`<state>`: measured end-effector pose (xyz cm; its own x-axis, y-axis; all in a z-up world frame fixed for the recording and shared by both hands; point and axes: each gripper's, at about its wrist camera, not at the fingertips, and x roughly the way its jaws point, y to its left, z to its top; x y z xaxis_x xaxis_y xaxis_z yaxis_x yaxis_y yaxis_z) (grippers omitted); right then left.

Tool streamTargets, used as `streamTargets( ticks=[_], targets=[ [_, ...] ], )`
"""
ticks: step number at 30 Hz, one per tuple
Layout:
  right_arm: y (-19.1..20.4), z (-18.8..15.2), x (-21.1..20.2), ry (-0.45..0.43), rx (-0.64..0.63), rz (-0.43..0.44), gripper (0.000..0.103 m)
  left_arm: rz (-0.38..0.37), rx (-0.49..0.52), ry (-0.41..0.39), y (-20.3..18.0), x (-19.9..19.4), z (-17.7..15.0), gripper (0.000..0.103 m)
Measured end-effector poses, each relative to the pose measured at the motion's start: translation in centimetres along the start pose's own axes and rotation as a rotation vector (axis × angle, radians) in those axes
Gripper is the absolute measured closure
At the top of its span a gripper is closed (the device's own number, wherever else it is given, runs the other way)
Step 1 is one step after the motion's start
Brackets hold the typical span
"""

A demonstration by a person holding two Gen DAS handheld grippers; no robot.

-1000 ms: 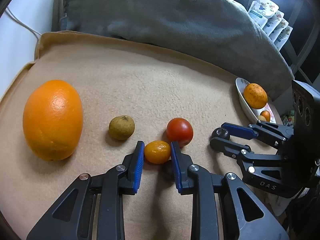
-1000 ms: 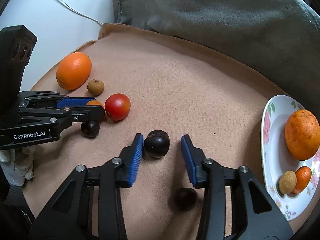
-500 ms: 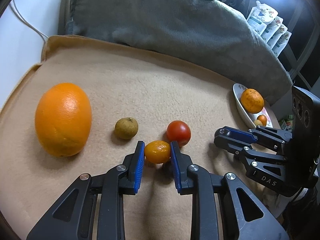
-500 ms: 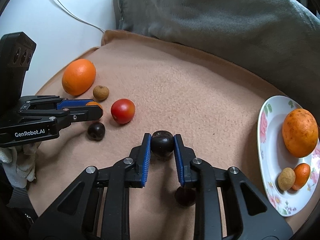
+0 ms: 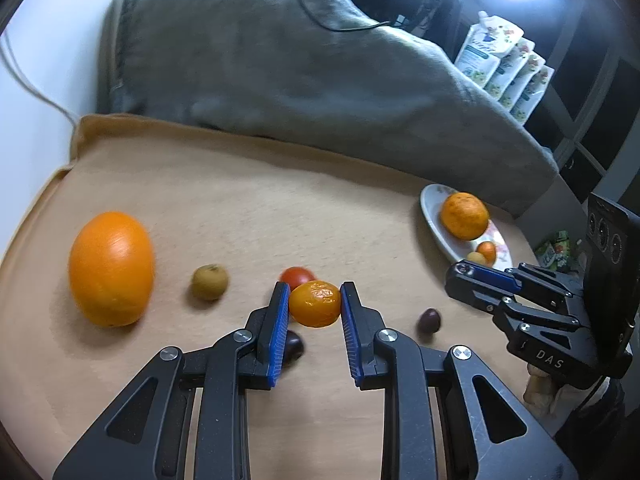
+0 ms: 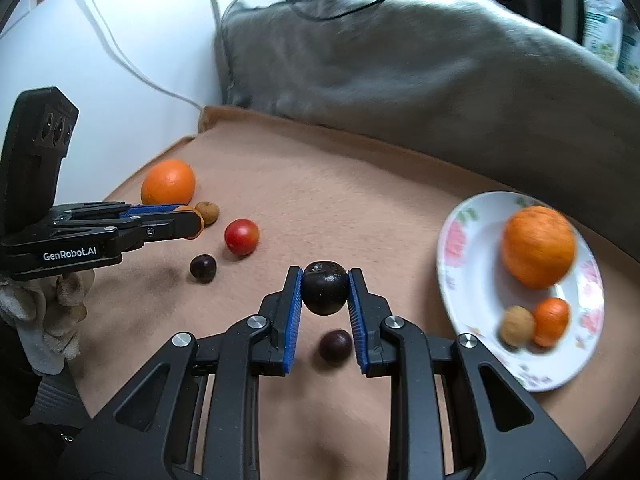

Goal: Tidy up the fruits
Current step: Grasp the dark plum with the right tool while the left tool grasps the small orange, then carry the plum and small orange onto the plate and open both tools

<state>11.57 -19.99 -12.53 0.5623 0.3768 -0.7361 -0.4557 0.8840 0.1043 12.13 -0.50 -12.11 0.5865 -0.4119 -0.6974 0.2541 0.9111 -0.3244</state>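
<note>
Left gripper [image 5: 314, 306] clamped across small orange fruit [image 5: 315, 304], right gripper [image 6: 324, 294] across dark round fruit [image 6: 324, 293], both above beige cloth [image 5: 240, 208]; light, smooth, bruisable, best pinched mid-girth.

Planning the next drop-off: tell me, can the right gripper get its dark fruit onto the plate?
Probably yes. The right gripper holds the dark fruit lifted; bare blanket lies between it and the plate, whose near side has room.
</note>
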Motion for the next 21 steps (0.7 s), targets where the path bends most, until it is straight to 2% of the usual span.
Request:
streamTargets(
  ticks=[11,21],
  targets=[
    [-5.4,-1.8,-5.2,-0.057,0.092,-0.095,0.080,-0.062,0.039,-0.008,-4.3,1.4,1.2,0.079],
    [-10.2,-3.4,-7.1,-0.071,0.174,-0.161,0.080,-0.118,0.082,0.006,-8.2,3.8,2.3,0.079]
  ],
)
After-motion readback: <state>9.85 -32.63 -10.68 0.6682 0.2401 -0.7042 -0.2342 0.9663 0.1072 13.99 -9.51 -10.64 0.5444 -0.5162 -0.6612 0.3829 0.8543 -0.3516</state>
